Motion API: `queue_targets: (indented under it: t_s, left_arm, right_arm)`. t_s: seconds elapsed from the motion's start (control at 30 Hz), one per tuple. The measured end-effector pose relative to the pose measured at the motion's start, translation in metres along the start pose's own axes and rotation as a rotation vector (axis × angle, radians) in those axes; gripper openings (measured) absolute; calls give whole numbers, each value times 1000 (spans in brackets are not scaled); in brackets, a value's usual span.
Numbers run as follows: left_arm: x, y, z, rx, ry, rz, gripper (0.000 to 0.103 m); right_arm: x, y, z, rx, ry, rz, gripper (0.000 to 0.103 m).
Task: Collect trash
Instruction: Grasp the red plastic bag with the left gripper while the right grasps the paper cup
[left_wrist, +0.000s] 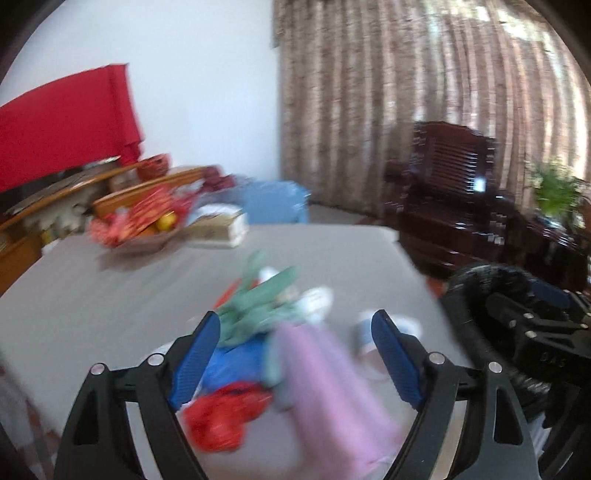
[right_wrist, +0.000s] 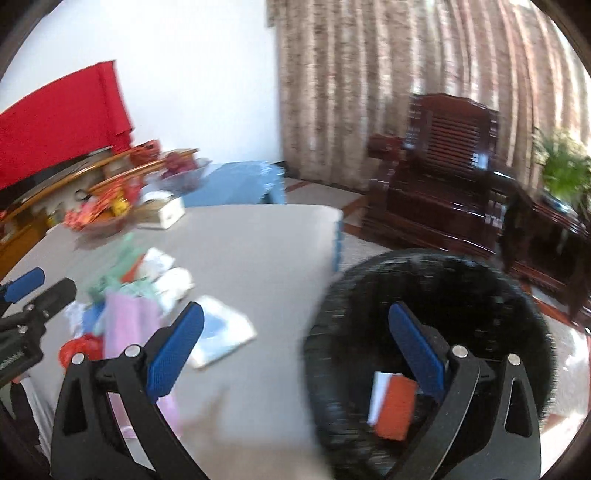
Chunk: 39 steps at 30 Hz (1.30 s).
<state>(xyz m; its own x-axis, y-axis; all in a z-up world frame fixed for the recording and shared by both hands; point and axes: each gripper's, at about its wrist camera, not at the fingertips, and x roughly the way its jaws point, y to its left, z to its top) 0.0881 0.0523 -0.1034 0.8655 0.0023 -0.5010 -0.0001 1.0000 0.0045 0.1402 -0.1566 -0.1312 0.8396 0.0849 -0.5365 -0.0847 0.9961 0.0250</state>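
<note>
Grey tabletop (left_wrist: 110, 295) carries the trash pile (left_wrist: 266, 332) of green, blue, red and pink wrappers near its front edge, a flat white-and-blue packet (right_wrist: 218, 332) lying just beside it. Best done, probably, by lowering the left gripper (left_wrist: 295, 350) over one loose wrapper and pinching a raised fold, not the whole heap. Spread wide at present, empty, above the pile; contact blurred. Right gripper (right_wrist: 295, 350) likewise released, holding nothing, over the black mesh bin (right_wrist: 480, 280) off the table's right edge, an orange-and-white scrap (right_wrist: 391, 406) already inside.

White wall (left_wrist: 207, 92), sunlit brown curtain (left_wrist: 406, 92), dark wooden armchair (right_wrist: 443, 173).
</note>
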Motion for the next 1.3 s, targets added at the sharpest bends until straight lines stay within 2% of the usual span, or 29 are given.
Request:
queue_targets:
  t_s: [0.23,0.43,0.6,0.77,0.97,1.03,1.13,1.3]
  left_arm:
    - [5,40,-37,-40,62,82,82]
    - [19,46,-57,-46,115,92,79]
    - [31,46,-69,-51,167,92,70]
    - [41,46,-78,-53,211,89,63]
    - [46,41,-84,-44,235,76,61]
    - [46,39,-85,-42,236,70,61]
    - [47,35,-84,-38,236,63,59]
    - [52,37,-83,-47,237,64,56]
  right_arm:
    - [26,35,-18,-40,78,11,97]
    - [50,47,-25,-62,126,6,97]
    - [74,56,-29,-93,171,-9,97]
    - [85,59,-34,-153,200,-52,97]
    - [83,40,-31,-193,206,-165,96]
    - [79,34,-27,-171,190,-157,96]
    - [74,31,-22,-121,161,-84,96]
    - [73,50,-18,-136,130,7,96]
